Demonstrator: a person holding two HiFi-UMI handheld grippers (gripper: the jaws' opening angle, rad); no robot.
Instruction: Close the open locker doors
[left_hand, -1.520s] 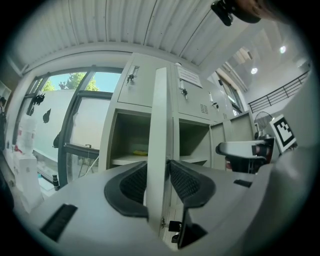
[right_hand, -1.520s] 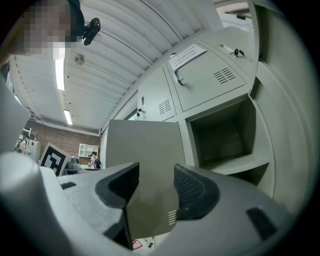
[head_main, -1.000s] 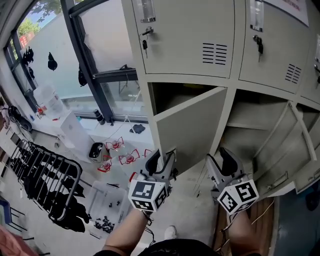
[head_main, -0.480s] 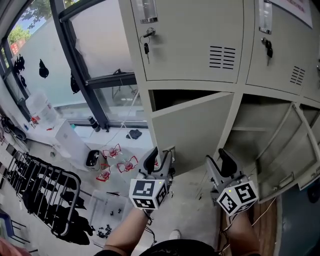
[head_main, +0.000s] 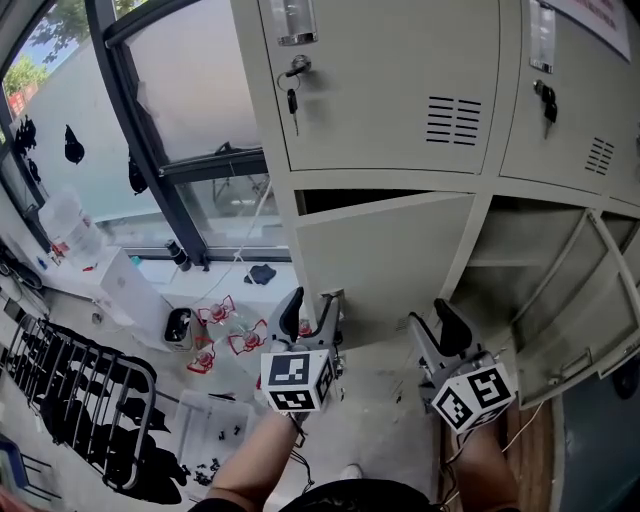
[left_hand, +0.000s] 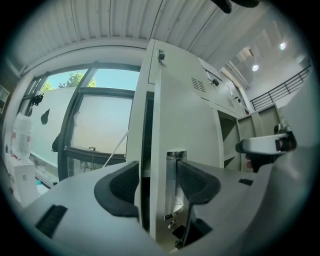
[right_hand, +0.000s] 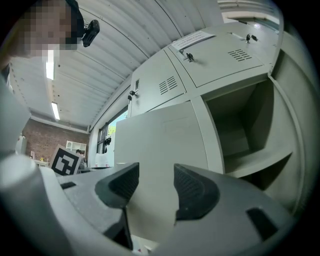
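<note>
The lower left locker door (head_main: 385, 262) stands almost flush with the cabinet, only a dark slit showing along its top. My left gripper (head_main: 312, 312) is at its free edge. In the left gripper view that door edge (left_hand: 159, 130) and its metal latch plate (left_hand: 175, 172) lie between the jaws of my left gripper (left_hand: 155, 176), which are opening. My right gripper (head_main: 436, 328) hangs open before the door face (right_hand: 165, 150), nothing between its pads (right_hand: 192, 192). The lower right locker (head_main: 520, 255) is open, its door (head_main: 585, 305) swung out to the right.
The upper locker doors (head_main: 390, 80) are closed, keys (head_main: 290, 98) hanging in their locks. Left of the cabinet are a window frame (head_main: 150, 160), a black drying rack (head_main: 80, 385), a clear plastic bin (head_main: 215, 430) and small red-and-white items (head_main: 225, 335) on the floor.
The lower left door has swung from clearly ajar to nearly closed, with my left gripper following its edge toward the cabinet. The right gripper has barely moved.
</note>
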